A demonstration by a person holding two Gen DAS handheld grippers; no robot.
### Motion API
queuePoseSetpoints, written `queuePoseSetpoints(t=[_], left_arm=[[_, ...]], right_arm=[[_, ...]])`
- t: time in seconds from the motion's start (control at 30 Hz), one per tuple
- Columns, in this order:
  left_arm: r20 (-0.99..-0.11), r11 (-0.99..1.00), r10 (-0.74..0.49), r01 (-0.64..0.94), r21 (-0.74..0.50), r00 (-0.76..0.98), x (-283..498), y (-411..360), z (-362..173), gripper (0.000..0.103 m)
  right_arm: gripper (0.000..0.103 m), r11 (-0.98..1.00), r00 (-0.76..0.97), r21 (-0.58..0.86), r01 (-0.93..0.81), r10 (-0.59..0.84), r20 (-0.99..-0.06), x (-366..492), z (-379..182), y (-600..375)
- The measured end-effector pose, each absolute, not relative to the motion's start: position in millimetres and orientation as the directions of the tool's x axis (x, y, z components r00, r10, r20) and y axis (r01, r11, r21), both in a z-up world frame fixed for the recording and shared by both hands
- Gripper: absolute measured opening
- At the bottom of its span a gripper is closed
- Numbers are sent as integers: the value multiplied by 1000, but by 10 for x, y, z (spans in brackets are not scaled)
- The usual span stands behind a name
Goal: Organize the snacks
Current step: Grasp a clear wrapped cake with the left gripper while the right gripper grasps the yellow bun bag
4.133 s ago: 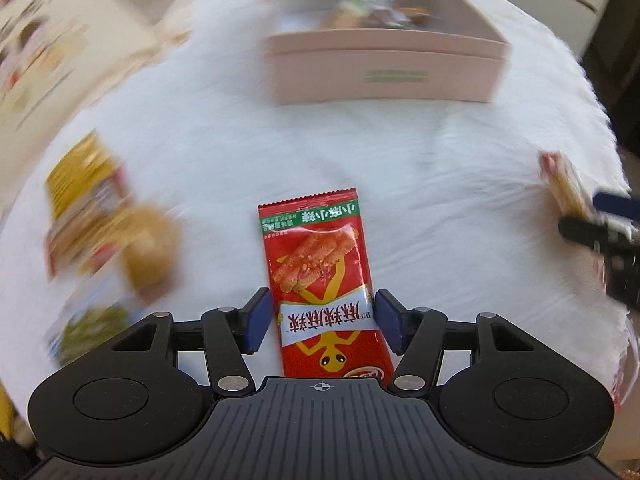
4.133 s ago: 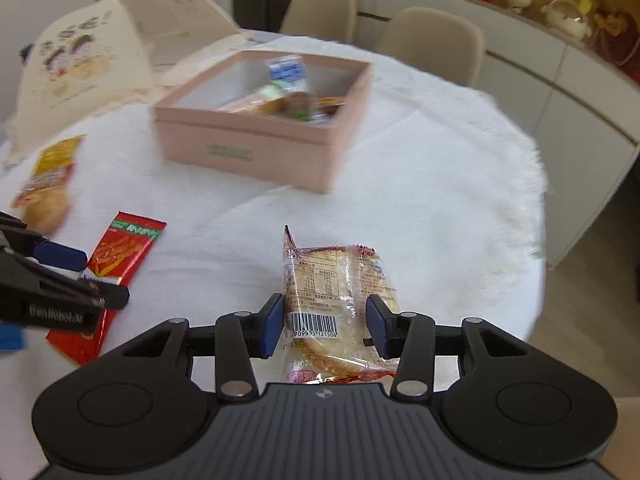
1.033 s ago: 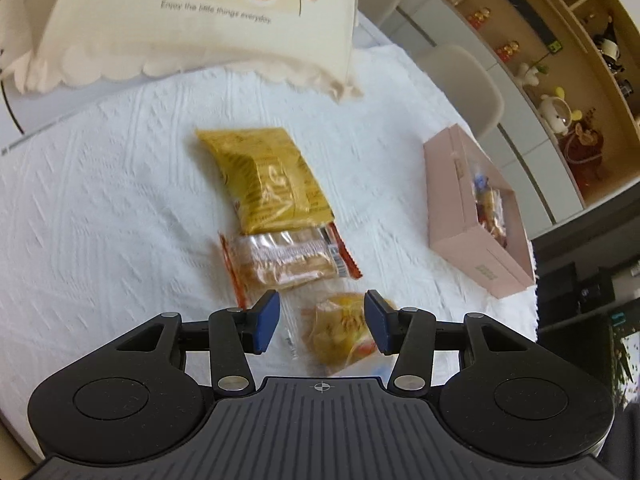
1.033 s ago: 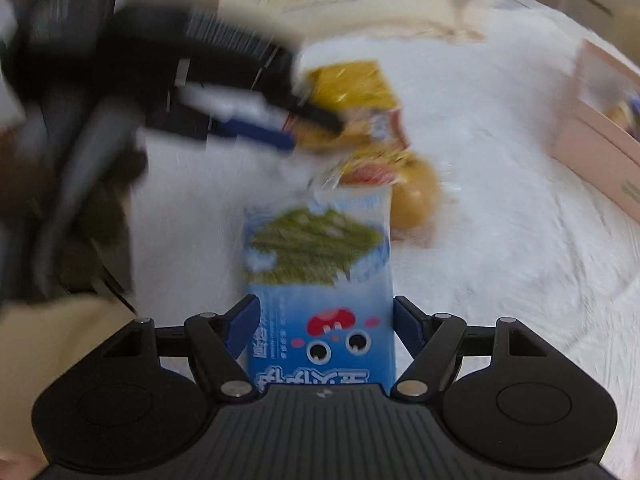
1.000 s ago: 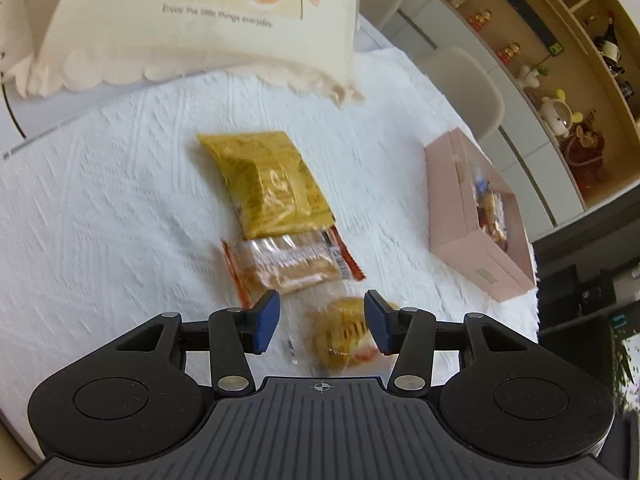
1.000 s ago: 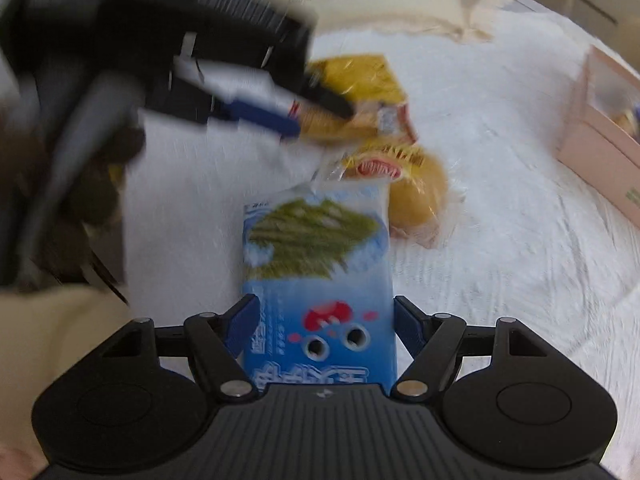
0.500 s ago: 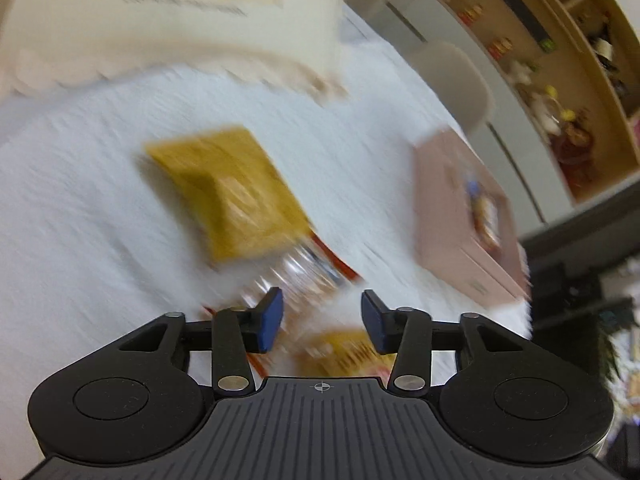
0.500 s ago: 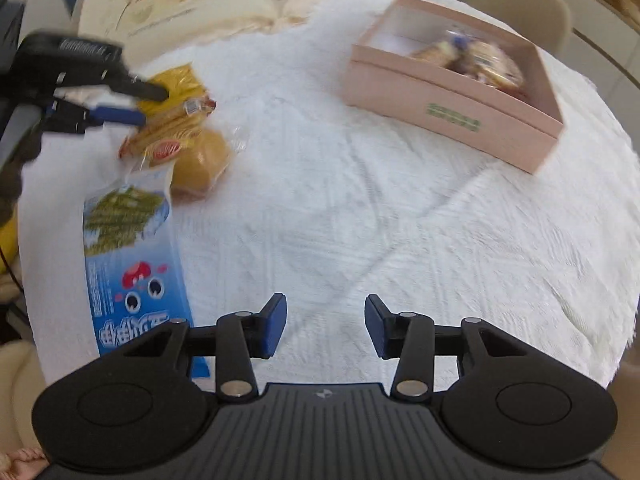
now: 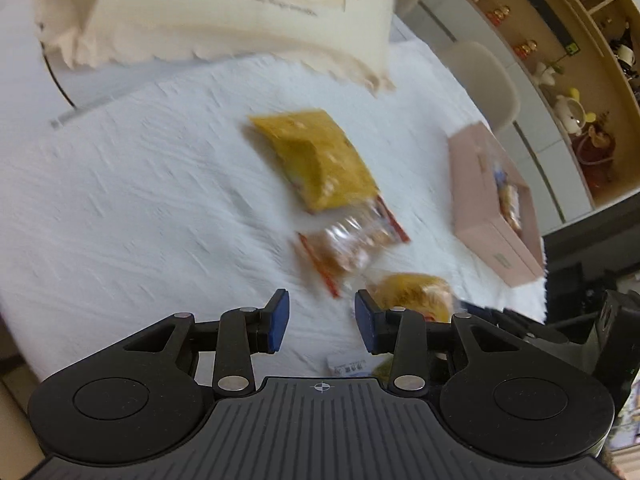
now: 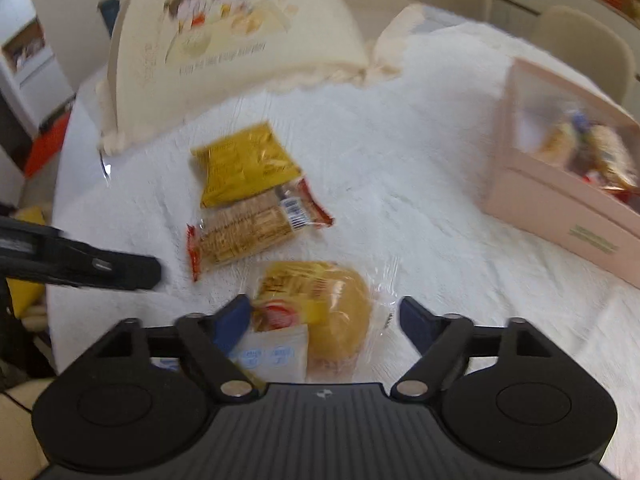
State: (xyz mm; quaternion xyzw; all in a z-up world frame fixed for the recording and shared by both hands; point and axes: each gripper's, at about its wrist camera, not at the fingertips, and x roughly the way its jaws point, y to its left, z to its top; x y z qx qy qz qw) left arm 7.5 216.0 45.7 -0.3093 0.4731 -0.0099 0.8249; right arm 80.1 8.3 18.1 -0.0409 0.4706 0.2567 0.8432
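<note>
1. Two open claws work over a white tablecloth (image 10: 420, 184), and the coming move, by judgement, turns on the right gripper (image 10: 324, 320): the round bun packet (image 10: 320, 300) lies at its 12 o'clock, between its spread fingers, not yet pinched.
2. Largest among the things is the cream food cover (image 10: 240, 32) at 11 o'clock in the right view; it carries a cartoon of two children and a line of small print too blurred to read.
3. Next, the pink box (image 10: 560, 200), where snacks are gathered, stands at 2 o'clock of the right gripper, well apart; a small green label on its side wall cannot be read.
4. From the left gripper (image 9: 322, 322), released and holding nothing, the bun sits at 1 o'clock, just beside the right finger, so the right hand seems better placed.
5. Further out, the yellow packet (image 10: 244, 164) lies at 11 o'clock, its long axis running 10 to 4.
6. Touching it, the cracker packet (image 10: 248, 236) has a barcode at one end.
7. Smallest, a blue-and-white packet (image 10: 272, 356) touches the bun's near edge, its print illegible.
</note>
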Motion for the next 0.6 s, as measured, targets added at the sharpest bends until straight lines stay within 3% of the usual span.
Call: queuePoseSetpoints(t=[0.1,0.2,0.4,0.43,0.6], left_arm=[[-774,857,-296,-203,-474,559,190,2160,515,41],[-783,907,-305,-87,-413,542,396,2014,548,41],[-845,982,-190,108,-157,499,777,1551,466,44],[-849,981,-186,139,-135,494,815,1489,450,49],[-883,973,-189,204,-108,431,1013,1271,299,50]], right_arm=[[67,869,437,219,-443,423,-794,768,232,-90],[55,902,497,169,-397,366,-787,726,276,-355],[53,941,536,221,-258,329,-777,608,341,-978],[53,942,533,227,-247,328,-780,570,330,-1061],[58,932,469,279,-232,359,-807,366,128,-1351]])
